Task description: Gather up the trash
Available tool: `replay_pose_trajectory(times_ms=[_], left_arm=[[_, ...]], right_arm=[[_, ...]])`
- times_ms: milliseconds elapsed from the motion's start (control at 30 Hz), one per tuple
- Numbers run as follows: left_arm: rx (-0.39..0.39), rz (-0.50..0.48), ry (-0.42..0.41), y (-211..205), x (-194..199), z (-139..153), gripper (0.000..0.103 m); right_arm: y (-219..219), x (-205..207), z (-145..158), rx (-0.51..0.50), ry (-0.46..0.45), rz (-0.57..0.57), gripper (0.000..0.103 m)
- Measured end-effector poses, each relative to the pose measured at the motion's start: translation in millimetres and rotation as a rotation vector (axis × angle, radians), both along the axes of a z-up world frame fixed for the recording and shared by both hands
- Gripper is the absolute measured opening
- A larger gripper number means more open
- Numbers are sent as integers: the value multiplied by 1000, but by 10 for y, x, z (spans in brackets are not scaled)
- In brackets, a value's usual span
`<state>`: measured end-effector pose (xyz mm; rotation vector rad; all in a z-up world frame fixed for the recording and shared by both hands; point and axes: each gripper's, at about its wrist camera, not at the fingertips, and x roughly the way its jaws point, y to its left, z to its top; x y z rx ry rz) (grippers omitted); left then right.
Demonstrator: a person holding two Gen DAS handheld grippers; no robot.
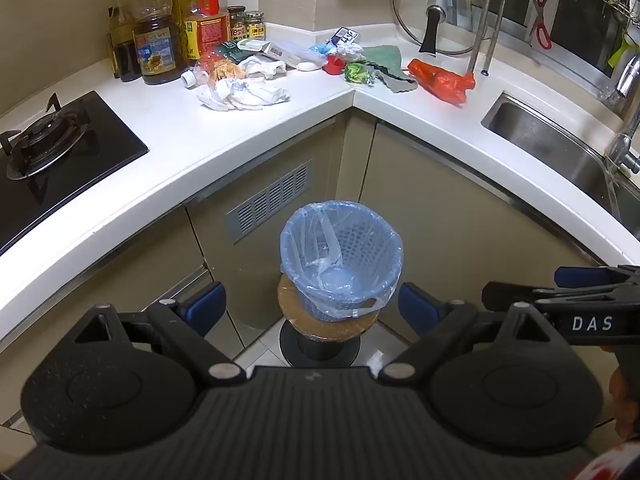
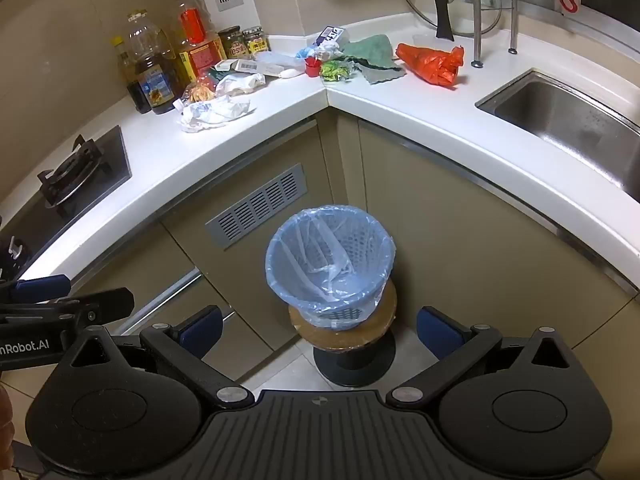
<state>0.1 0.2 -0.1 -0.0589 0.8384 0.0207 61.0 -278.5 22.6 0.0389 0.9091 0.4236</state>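
A blue mesh bin [image 1: 342,258] [image 2: 330,264] lined with a clear bag stands on a round stool in the counter's inner corner; nothing shows inside it. Trash lies on the white counter behind it: crumpled white paper [image 1: 244,94] [image 2: 216,112], a red plastic bag [image 1: 440,78] [image 2: 434,64], a green wrapper [image 1: 357,73] [image 2: 334,70], a red cup [image 1: 334,65] [image 2: 312,67] and small boxes [image 1: 276,50]. My left gripper [image 1: 312,306] hovers open just in front of the bin, nothing between its blue pads. My right gripper [image 2: 320,330] is open too, beside it, equally far from the counter.
Oil bottles [image 1: 154,40] [image 2: 150,64] and jars stand at the back left. A gas hob [image 1: 44,140] [image 2: 72,172] sits on the left, a steel sink [image 1: 560,144] [image 2: 572,116] on the right. A glass lid [image 1: 438,12] leans on a rack, with green cloths [image 1: 382,58] nearby.
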Motion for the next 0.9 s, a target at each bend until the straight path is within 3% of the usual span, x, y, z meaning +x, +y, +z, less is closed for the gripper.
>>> replay_pose_trajectory(times_ms=[900], left_arm=[[-2, -8, -3, -38, -4, -13, 92]], right_arm=[[-37, -38, 7, 0, -7, -12, 103]])
